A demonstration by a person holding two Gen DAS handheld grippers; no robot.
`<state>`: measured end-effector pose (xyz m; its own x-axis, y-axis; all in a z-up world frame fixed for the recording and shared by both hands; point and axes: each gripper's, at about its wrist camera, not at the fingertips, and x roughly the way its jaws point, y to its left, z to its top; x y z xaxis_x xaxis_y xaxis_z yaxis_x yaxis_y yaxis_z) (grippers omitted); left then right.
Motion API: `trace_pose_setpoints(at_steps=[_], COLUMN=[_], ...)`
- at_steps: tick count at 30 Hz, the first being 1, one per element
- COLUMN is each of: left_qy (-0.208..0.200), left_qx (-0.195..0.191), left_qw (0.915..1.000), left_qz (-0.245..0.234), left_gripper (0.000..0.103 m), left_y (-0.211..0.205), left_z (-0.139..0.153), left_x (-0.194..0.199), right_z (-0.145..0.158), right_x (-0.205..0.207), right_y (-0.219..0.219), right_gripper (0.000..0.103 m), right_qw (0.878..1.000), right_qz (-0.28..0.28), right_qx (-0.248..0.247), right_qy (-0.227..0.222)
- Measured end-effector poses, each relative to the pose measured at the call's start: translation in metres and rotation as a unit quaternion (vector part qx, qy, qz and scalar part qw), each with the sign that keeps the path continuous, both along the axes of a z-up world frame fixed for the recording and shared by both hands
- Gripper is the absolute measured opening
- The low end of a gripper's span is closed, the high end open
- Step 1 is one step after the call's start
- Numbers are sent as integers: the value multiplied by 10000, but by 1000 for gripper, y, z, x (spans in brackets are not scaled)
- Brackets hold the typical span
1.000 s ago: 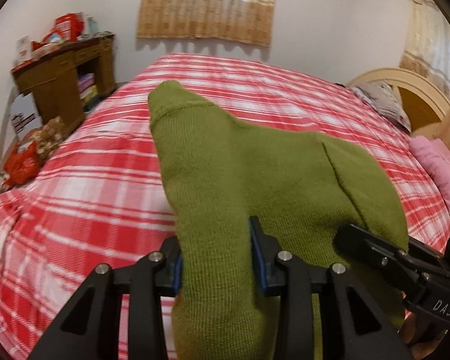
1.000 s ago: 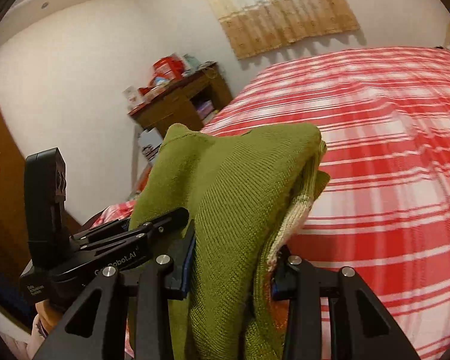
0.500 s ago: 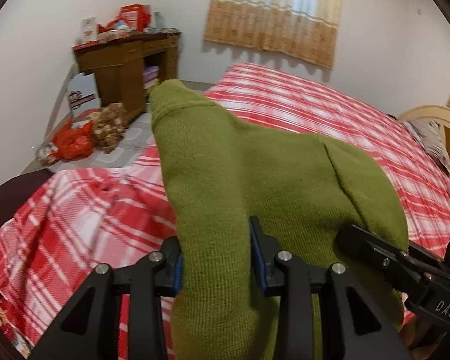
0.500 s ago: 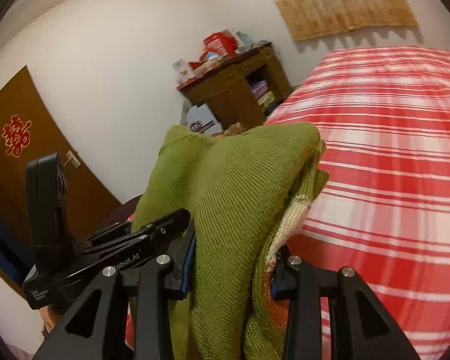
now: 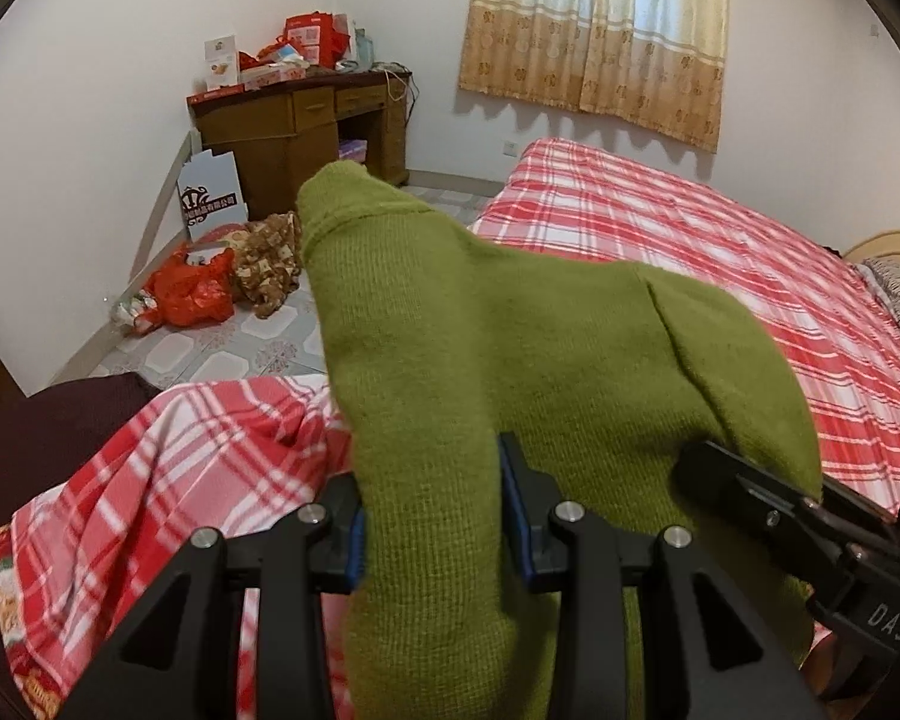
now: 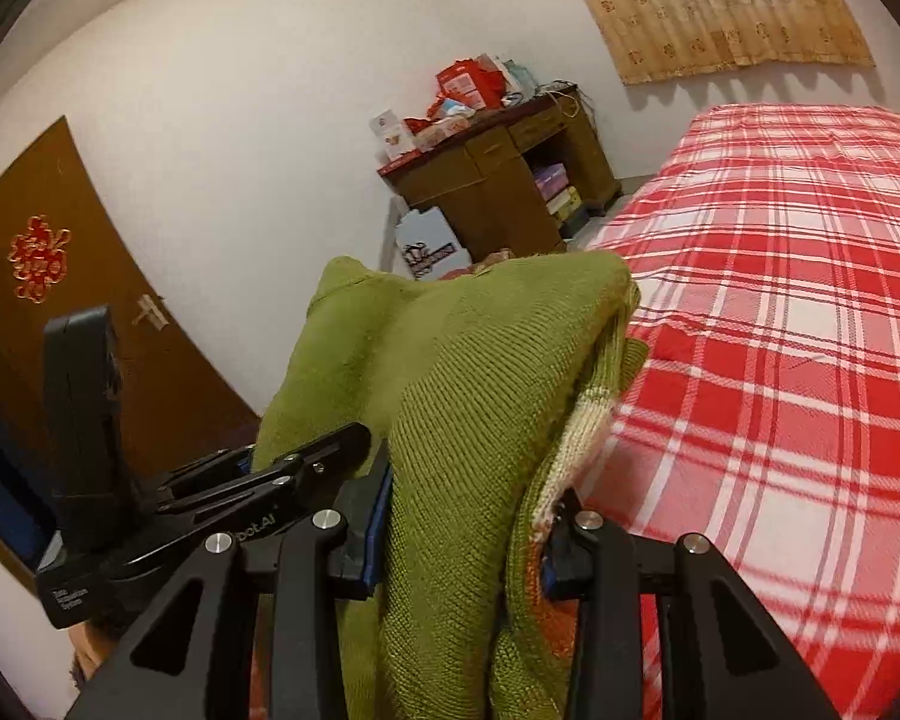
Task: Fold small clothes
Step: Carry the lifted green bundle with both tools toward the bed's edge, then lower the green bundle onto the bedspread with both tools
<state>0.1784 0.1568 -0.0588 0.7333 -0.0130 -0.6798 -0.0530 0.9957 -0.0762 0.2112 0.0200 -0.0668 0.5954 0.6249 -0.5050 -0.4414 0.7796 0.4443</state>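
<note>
— Left hand-held gripper [image 5: 432,516]: what has it got?
— Its two blue-padded jaws are clamped on a fold of the green knit garment [image 5: 510,372], which bulges up ahead of it.
— And the right hand-held gripper [image 6: 462,516]?
— Closed on the same green knit garment, just beside the left one; a cream and orange edge shows at its right jaw.
— Where is the garment?
— Held up above the bed [image 5: 690,240] with its red plaid cover. Farther off, a cluttered wooden table [image 6: 498,168] stands against the wall below a curtain [image 5: 594,30].
</note>
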Motion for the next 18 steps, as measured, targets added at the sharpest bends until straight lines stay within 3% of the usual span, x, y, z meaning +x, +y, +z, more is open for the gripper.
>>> trace_pose_setpoints(at_steps=[6, 9, 13, 15, 18], left_qy=[362, 360, 478, 522, 436], left_qx=[213, 95, 229, 167, 107], left_qw=[9991, 9992, 9982, 9979, 9988], left_qz=[104, 149, 290, 334, 218], left_gripper=[38, 43, 59, 63, 63], left_y=[0, 4, 5, 9, 18], left_z=[-37, -41, -46, -43, -33], left_x=[32, 32, 38, 37, 23], right_z=[-44, -58, -70, -69, -50], right_x=[39, 52, 67, 70, 55], right_y=[-3, -13, -26, -35, -47], right_gripper=[38, 38, 52, 52, 54], right_qw=[9979, 9970, 9923, 9904, 9941], right_qz=[-352, -391, -389, -274, -373], right_qx=[-392, -171, 223, 406, 232], right_qy=[374, 648, 1151, 1295, 989])
